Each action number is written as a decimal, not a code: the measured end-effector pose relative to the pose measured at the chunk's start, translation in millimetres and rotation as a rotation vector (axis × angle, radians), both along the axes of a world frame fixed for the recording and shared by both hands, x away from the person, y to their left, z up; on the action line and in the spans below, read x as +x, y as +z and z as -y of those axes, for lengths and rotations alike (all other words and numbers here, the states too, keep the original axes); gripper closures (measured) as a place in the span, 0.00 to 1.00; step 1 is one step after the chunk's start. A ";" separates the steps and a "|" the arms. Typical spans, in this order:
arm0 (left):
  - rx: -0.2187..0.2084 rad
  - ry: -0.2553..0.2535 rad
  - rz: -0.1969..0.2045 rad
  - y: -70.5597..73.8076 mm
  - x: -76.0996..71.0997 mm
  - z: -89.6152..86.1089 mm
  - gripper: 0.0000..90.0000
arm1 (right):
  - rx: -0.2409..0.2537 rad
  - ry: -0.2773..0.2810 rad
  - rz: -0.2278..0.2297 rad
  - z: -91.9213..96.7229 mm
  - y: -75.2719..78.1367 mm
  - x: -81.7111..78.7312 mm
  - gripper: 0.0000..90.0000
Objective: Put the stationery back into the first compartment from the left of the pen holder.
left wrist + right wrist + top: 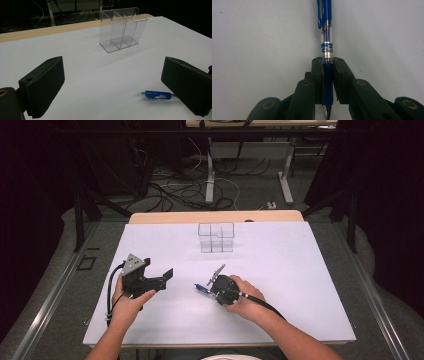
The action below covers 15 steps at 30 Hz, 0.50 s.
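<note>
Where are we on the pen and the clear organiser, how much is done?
Done: the right gripper is closed on the blue click pen, which lies lengthwise between its jaws. In hand: the pen sits low over the white table. Left: the clear three-compartment plastic organiser is empty. The left gripper is open, holding nothing.

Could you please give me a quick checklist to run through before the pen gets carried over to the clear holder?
1. Right claw shut on the pen: ok, gripped at its blue grip end.
2. Pen centred between the jaws: ok.
3. Left claw open and apart from the pen: ok.
4. Clear holder upright: ok.
5. Holder compartments free: ok, nothing seen inside.
6. Pen lifted off the table: cannot tell.
</note>
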<state>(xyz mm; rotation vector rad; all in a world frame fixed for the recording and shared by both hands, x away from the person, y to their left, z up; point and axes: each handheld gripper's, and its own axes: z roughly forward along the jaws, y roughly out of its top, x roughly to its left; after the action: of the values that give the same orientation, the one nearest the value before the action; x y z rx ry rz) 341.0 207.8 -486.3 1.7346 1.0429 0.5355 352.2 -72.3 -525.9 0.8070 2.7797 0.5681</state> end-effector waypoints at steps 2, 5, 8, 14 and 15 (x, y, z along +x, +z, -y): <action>0.002 -0.001 -0.003 -0.1 -0.1 0.0 0.05 | 0.002 0.011 0.028 0.9 2.7 -1.4 0.89; 0.004 0.000 -0.003 -0.4 0.2 0.1 0.06 | -0.004 0.023 0.057 2.2 5.5 -2.4 0.89; 0.003 0.001 -0.002 -0.6 0.6 -0.1 0.06 | -0.016 0.049 0.115 5.3 11.1 -5.2 0.89; 0.000 0.004 -0.007 -1.1 1.6 -0.8 0.06 | -0.028 0.092 0.198 9.4 17.1 -6.1 0.89; 0.000 0.004 -0.007 -1.1 1.6 -0.8 0.06 | -0.025 0.093 0.208 9.6 17.8 -6.9 0.89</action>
<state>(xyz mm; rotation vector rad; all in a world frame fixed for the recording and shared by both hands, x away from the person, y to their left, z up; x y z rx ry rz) 342.6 208.6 -487.3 1.7359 1.0513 0.5321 345.3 -81.8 -508.0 0.5797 2.6378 0.5952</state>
